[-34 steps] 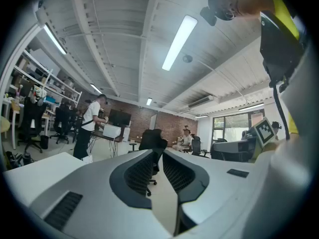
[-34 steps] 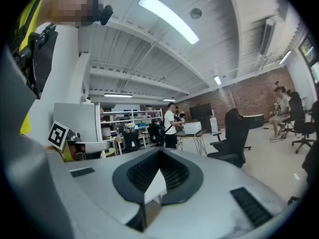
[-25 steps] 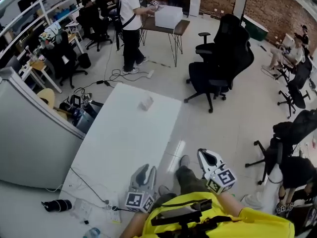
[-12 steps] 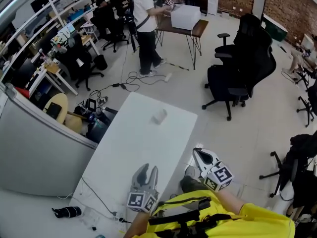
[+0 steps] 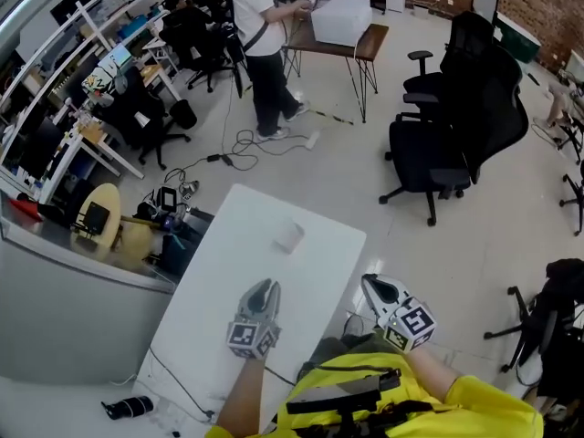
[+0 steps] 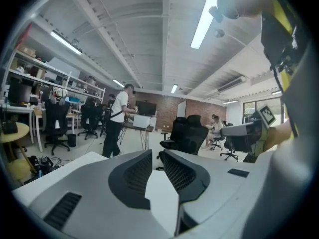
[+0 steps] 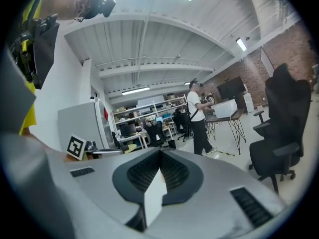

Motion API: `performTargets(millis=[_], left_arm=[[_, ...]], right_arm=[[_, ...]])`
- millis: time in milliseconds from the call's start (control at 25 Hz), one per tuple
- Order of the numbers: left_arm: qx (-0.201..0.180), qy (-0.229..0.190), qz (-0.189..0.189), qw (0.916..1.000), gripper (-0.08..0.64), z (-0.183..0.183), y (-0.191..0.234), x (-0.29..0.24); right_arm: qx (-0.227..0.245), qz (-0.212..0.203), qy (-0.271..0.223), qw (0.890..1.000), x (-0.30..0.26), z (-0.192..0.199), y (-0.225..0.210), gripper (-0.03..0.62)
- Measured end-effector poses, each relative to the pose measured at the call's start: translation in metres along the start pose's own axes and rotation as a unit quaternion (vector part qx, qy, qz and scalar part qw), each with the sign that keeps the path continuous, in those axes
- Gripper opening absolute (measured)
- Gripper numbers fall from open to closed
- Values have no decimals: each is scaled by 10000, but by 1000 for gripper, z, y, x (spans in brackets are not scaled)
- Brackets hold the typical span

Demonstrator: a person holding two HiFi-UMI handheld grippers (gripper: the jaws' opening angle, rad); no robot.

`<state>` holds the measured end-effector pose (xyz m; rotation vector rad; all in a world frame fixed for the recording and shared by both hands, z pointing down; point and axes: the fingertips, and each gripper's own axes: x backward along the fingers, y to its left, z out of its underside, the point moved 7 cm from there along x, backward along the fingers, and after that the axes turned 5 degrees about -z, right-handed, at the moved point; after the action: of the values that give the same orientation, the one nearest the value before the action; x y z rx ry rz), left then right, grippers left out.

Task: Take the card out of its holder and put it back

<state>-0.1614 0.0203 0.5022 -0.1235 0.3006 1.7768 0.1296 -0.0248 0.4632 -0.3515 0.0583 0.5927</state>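
Note:
A small pale card holder (image 5: 288, 236) stands toward the far end of the white table (image 5: 228, 299); the card cannot be made out at this distance. My left gripper (image 5: 263, 290) hangs over the near half of the table, well short of the holder. Its jaws are closing, a narrow gap still shows between them in the left gripper view (image 6: 155, 154), and nothing is in it. My right gripper (image 5: 377, 286) is held off the table's right edge, above the floor. In the right gripper view (image 7: 160, 153) its tips meet with nothing held.
Black office chairs (image 5: 456, 126) stand on the floor to the right. A person (image 5: 260, 35) stands at a wooden desk (image 5: 342, 39) at the back. A grey partition (image 5: 64, 308) and cluttered cables (image 5: 173, 199) flank the table's left side. A thin cable (image 5: 182, 381) crosses the table's near corner.
My left arm has reached forward, bringing the left gripper from the table's near edge out over its surface. The right gripper has stayed beside the table.

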Motion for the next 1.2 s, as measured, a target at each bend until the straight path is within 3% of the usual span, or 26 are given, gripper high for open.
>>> performTargets(millis=[120,240,320,560,680,760,1000,1200], left_arm=[[-83,184,2,9998,66,25,35,-47],[-93,255,264,9993,70,51,62,-90],[-59,315,398,9987,156,65,79,-118],[-9,448,660,9968,155,89,112,-172],[-3,433,880,9952,145,90,107,-184],[-166,408,847,9954,17,90,103,-187],[-213,326,830,9958,11,92,99,-184],[-132,79,650,9978,9,71,95,-173]], right_arm=[[20,12,225,9997,-8,10,-12,6],[24,-29,511,9987,-18,25,-21,6],[-7,-91,633,9980,-28,34,-24,6],[-147,-253,923,9953,-55,57,-24,6],[-238,-249,986,9945,-59,65,-30,6],[-252,-249,986,9945,-60,66,-33,6],[-266,-169,1009,9944,-57,63,-39,6],[-269,-81,960,9950,-51,55,-40,6]])
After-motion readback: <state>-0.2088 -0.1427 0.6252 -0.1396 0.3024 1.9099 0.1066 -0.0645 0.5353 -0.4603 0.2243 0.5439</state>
